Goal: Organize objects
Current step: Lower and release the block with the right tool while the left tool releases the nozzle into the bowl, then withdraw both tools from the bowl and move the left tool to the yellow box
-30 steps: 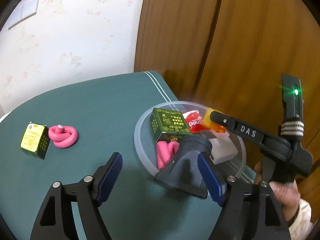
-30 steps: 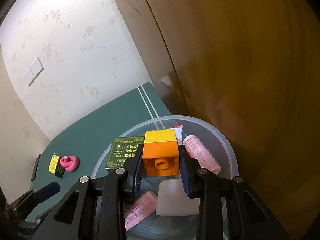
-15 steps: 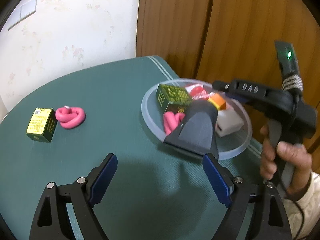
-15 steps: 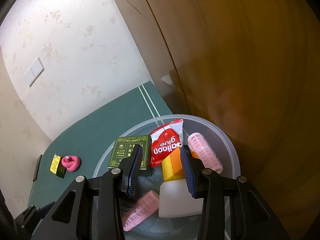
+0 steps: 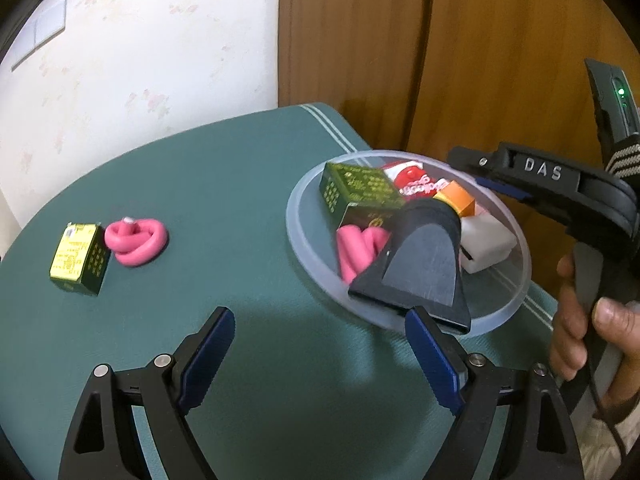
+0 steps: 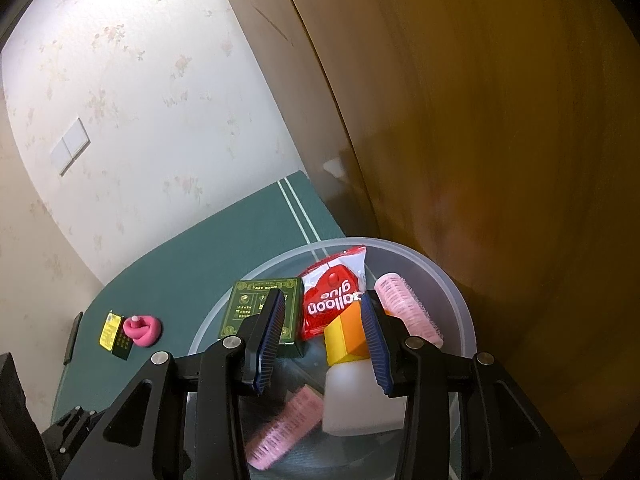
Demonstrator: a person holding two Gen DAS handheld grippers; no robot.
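Released since a second ago, the orange block point(image 6: 346, 334) now lies in the clear bowl point(image 6: 448, 276) instead of between the right hand-held gripper's fingers. At nine o'clock on the green desk point(image 5: 224, 184) sit a yellow-green box point(image 5: 78, 258) and, touching it, a pink coil point(image 5: 136, 240). Low at six o'clock, the left hand-held gripper point(image 5: 320, 356) is spread wide and holds nothing. At three o'clock, the right hand-held gripper point(image 6: 322, 336) hangs parted over the bowl's dark green box point(image 6: 256, 308), red packet point(image 6: 334, 288) and pink rollers point(image 6: 404, 304).
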